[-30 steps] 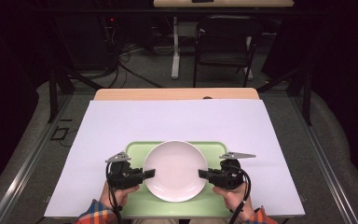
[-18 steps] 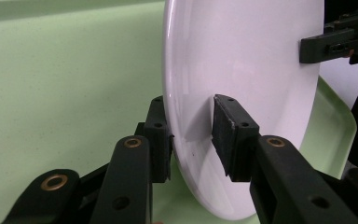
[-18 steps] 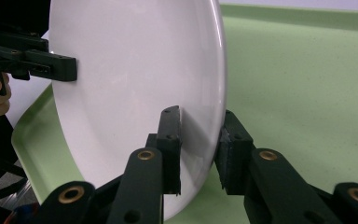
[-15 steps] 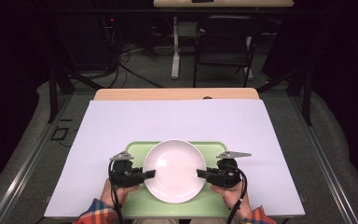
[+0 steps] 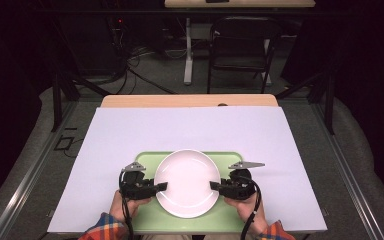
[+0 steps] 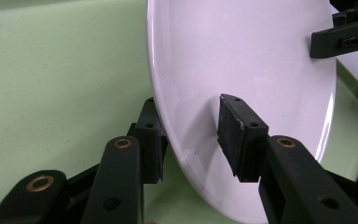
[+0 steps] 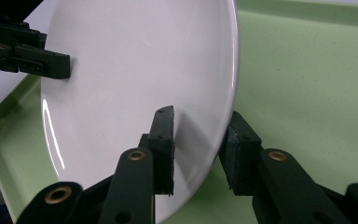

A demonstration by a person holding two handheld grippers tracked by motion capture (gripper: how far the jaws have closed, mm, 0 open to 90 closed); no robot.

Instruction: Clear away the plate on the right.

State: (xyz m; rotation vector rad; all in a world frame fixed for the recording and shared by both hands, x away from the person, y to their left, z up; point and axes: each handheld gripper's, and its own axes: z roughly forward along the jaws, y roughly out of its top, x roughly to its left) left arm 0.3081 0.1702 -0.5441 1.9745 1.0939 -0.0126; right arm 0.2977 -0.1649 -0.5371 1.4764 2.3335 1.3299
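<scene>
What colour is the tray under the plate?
Pale green tray, clearest in the high view, beneath the white plate.

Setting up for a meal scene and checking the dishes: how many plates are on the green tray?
1. A single white plate lies in the middle of the green tray, between the left gripper and the right gripper, whose jaws straddle its rim. Nothing seems stacked beneath it.

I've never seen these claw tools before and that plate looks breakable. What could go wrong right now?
Both grippers' jaws have just been opening, each with the white plate's rim between them. In the left gripper view, a gap shows between pad and plate, so lifting now would likely let it slip. The right gripper straddles the opposite rim; pulling away carelessly could snag and drag the plate across the green tray.
</scene>
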